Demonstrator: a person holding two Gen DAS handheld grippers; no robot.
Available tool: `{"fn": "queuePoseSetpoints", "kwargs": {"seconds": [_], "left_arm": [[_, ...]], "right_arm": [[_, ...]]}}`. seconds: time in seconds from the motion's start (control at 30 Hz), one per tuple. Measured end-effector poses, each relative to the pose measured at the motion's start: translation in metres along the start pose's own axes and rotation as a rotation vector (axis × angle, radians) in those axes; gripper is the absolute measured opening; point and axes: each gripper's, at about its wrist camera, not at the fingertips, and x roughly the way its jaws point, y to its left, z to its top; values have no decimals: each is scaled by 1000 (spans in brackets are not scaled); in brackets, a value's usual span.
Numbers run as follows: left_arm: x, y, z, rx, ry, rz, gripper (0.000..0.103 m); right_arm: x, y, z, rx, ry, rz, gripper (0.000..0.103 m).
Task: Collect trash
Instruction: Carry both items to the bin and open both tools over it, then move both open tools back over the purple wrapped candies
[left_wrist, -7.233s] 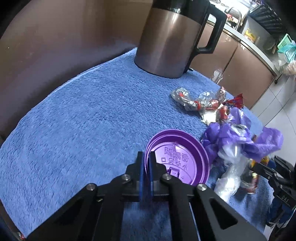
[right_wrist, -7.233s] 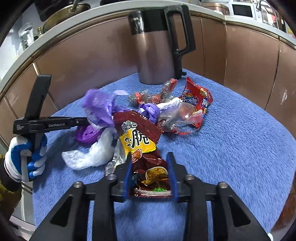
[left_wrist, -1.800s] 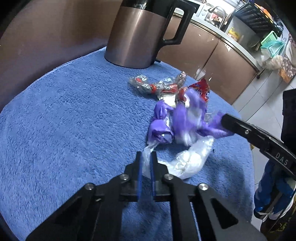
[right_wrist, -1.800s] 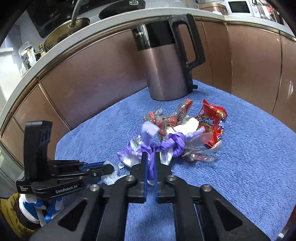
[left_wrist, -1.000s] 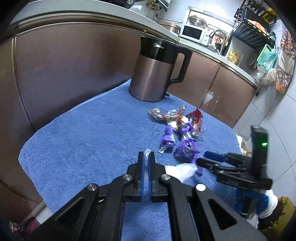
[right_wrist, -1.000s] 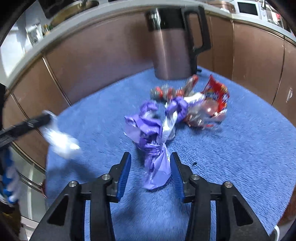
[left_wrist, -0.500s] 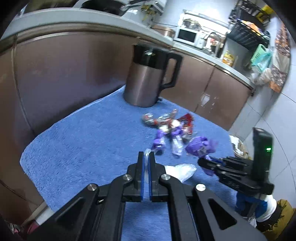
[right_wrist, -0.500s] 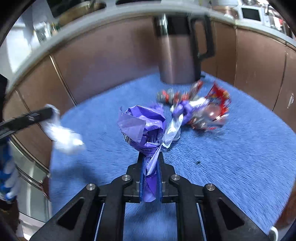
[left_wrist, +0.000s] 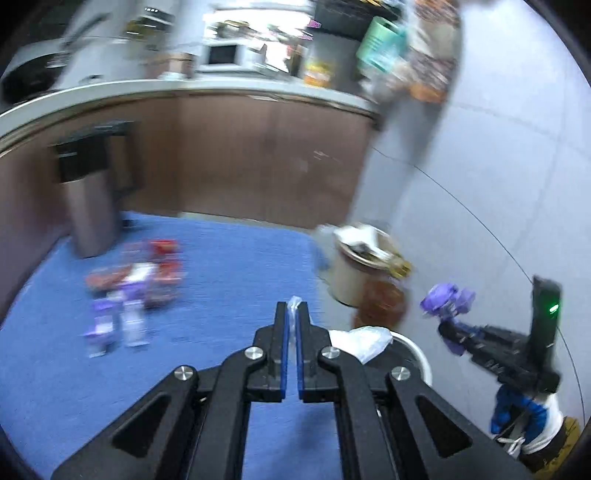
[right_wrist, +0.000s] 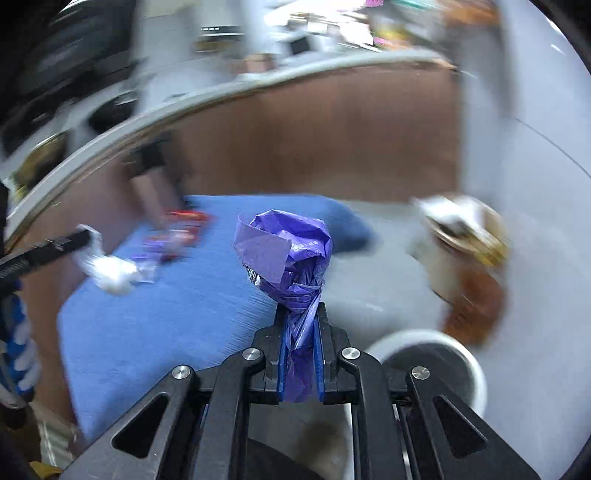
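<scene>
My left gripper (left_wrist: 293, 314) is shut on a clear plastic bag (left_wrist: 364, 341) that hangs to its right, above a white-rimmed bin (left_wrist: 419, 356). My right gripper (right_wrist: 300, 317) is shut on a crumpled purple plastic bag (right_wrist: 286, 247) and holds it up in the air beside the bin's white rim (right_wrist: 469, 360). In the left wrist view the right gripper (left_wrist: 448, 325) shows at the right with the purple bag (left_wrist: 445, 297). More wrappers (left_wrist: 133, 284) lie blurred on the blue towel (left_wrist: 221, 266).
A steel kettle (left_wrist: 90, 199) stands at the towel's back left. A beige pot (left_wrist: 356, 266) full of scraps and a brown object (left_wrist: 382, 301) sit on the floor past the towel's right edge. Brown cabinets run behind.
Both grippers have swung right, off the towel toward the bin, each still carrying its bag. The views are motion-blurred.
</scene>
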Motion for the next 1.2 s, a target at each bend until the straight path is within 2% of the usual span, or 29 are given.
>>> {"fn": "queuePoseSetpoints", "kwargs": {"seconds": [0.07, 0.17, 0.37, 0.43, 0.5, 0.53, 0.6, 0.67, 0.7, 0.73, 0.83, 0.93, 1.03, 1.2], "left_arm": [[32, -35, 4, 43, 41, -49, 3], [80, -79, 6, 83, 104, -100, 3], [160, -138, -3, 126, 209, -128, 5], [178, -148, -8, 122, 234, -143, 5], [191, -154, -11, 111, 263, -179, 7], [196, -157, -12, 108, 277, -191, 7], [198, -157, -12, 98, 284, -218, 12], [192, -155, -11, 82, 268, -236, 30], [186, -152, -9, 72, 247, -240, 46], [180, -148, -7, 62, 230, -247, 53], [166, -137, -1, 34, 203, -277, 54], [146, -121, 3, 26, 165, -277, 54], [119, -105, 7, 47, 107, -238, 54], [72, -57, 16, 44, 10, -142, 54]], "right_arm": [[2, -42, -20, 78, 40, -103, 12], [10, -87, -41, 171, 86, -168, 13], [35, -123, -60, 241, 136, -220, 20], [39, -126, -64, 252, 149, -242, 26], [46, -129, -69, 268, 162, -261, 40], [47, -132, -71, 276, 166, -272, 41], [49, -141, -73, 289, 171, -286, 42], [48, -143, -73, 299, 169, -293, 43], [46, -145, -73, 301, 165, -292, 43], [43, -144, -72, 300, 160, -293, 43], [37, -138, -64, 288, 129, -293, 43], [24, -125, -52, 265, 91, -289, 43], [12, -105, -36, 227, 46, -263, 43], [0, -55, -3, 125, -15, -165, 43]]}}
